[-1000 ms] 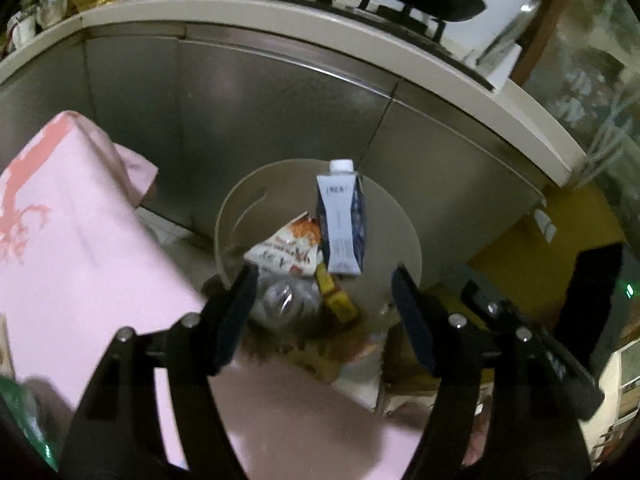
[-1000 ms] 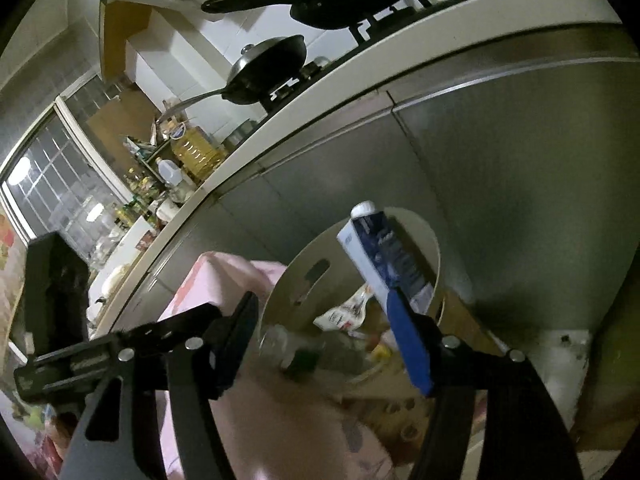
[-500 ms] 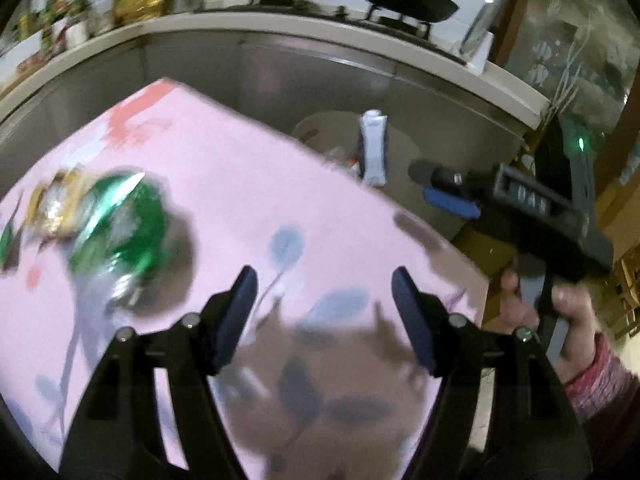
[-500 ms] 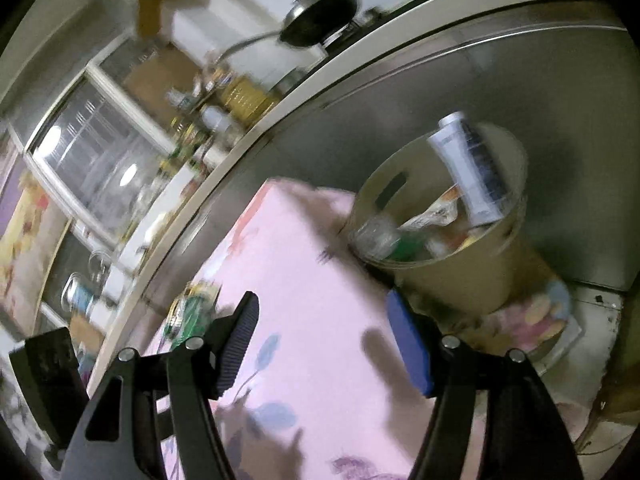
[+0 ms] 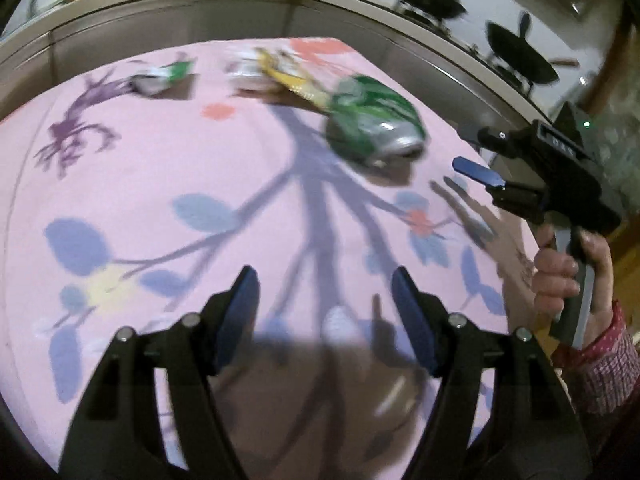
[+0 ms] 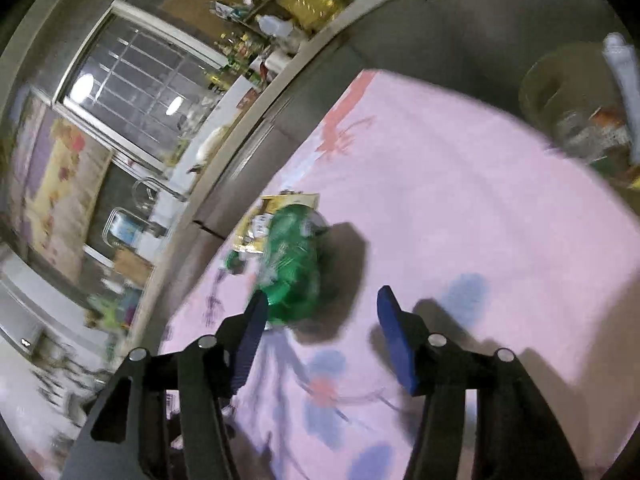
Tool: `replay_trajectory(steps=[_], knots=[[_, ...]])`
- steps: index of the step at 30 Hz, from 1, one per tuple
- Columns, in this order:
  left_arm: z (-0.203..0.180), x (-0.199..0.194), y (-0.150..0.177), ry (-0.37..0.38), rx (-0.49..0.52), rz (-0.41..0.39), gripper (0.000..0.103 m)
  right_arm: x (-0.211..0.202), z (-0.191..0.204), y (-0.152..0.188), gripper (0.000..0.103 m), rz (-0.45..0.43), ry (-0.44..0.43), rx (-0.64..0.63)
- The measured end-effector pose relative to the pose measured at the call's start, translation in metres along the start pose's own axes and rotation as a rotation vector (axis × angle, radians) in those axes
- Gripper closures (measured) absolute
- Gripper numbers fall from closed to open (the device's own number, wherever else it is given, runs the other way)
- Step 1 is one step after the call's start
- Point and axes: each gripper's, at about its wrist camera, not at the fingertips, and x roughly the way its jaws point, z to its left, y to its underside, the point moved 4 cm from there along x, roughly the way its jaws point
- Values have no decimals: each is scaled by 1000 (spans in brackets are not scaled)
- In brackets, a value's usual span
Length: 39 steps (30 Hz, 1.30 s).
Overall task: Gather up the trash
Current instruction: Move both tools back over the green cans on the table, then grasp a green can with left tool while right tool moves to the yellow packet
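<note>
A crushed green can lies on its side on the pink flowered tablecloth. Behind it are a yellow wrapper, a pale crumpled wrapper and a green-and-white scrap. My left gripper hangs open over the cloth's near part, nothing between its fingers. My right gripper points at the green can, which lies just ahead of its left finger; its jaws are closing with nothing between the pads. The same gripper shows in the left wrist view, to the right of the can.
A round beige bin with a milk carton and other trash stands beyond the table's far right corner. Steel cabinet fronts and a counter with black pans run behind. A hand in a checked sleeve holds the right gripper.
Both grippers swung away from the bin and over the pink table. The green can and wrappers came into view and grew nearer. The right jaws stand slightly narrower.
</note>
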Motion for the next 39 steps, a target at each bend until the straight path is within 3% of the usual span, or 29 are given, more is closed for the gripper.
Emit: replay_trajectory(steps=[9,11,16,20,25,30,32,36,39], knots=[[77,-38,-31,-77,-136,-105,36,39,11,-20,55,99,-93,66],[89,-43,-43,-95,-150,-127,36,44,11,-20,60,111,-96,67],[103,-42,-61,-115,-176,-146,36,54,17,-14,87,150,-161,93],[103,-36,-65,-82,-187,-141,36,65,42,5,90,216,-215,56],[90,-27,-67,23,-196,-120,36,81,64,27,90,300,-302,43],[75,-24,-68,67,-184,-113,36,97,65,35,90,349,-325,93],[68,-21,-69,51,-170,-111,36,95,58,31,88,315,-308,119],[54,-10,-77,57,-129,-89,35,80,45,21,58,251,-239,120],[46,3,-86,81,-101,-69,31,68,40,16,50,217,-195,82]])
